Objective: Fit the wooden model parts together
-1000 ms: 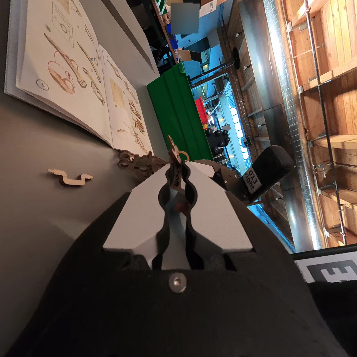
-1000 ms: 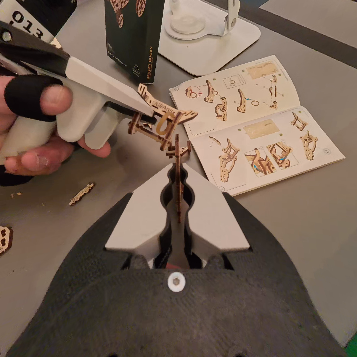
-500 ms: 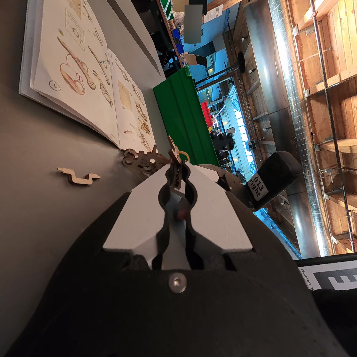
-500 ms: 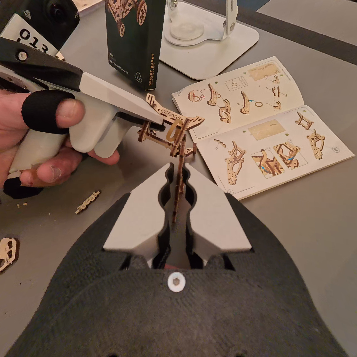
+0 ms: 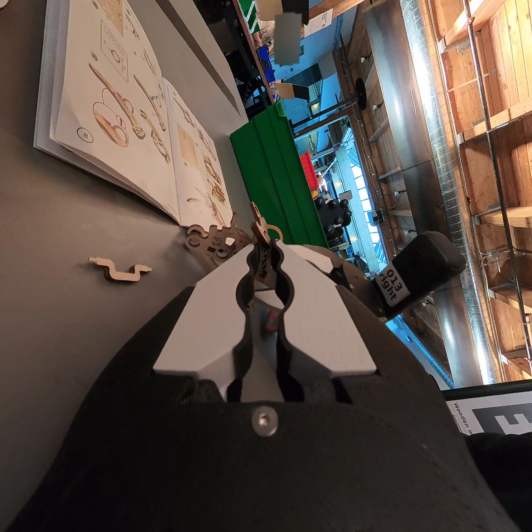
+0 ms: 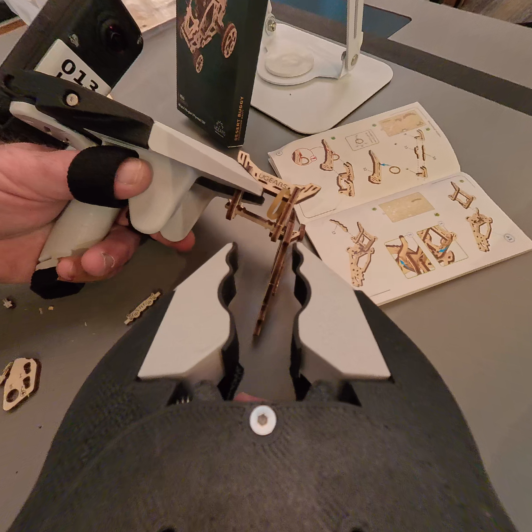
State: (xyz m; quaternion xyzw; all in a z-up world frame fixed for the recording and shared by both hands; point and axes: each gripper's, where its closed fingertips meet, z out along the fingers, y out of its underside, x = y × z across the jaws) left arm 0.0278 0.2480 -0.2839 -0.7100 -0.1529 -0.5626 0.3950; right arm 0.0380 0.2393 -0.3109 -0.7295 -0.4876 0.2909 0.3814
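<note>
Fingers (image 6: pixel 331 305) of the right gripper (image 6: pixel 263 250) were spread wide; a thin laser-cut wooden strip (image 6: pixel 272 283) stood tilted in the gap, and contact with either grey finger was hard to judge. Its top met the wooden frame (image 6: pixel 266 207), pinched by the left gripper (image 6: pixel 257 194), held by a hand (image 6: pixel 60 201) in a fingerless black glove. From the left wrist view those fingers (image 5: pixel 213 299) hid most of the frame (image 5: pixel 260 230). Open paper booklet (image 6: pixel 403 201) lay flat near the table's (image 6: pixel 446 359) far edge, beside an upright dark box (image 6: pixel 216 66). A wavy flat offcut (image 5: pixel 121 269) lay loose on the matte grey top.
</note>
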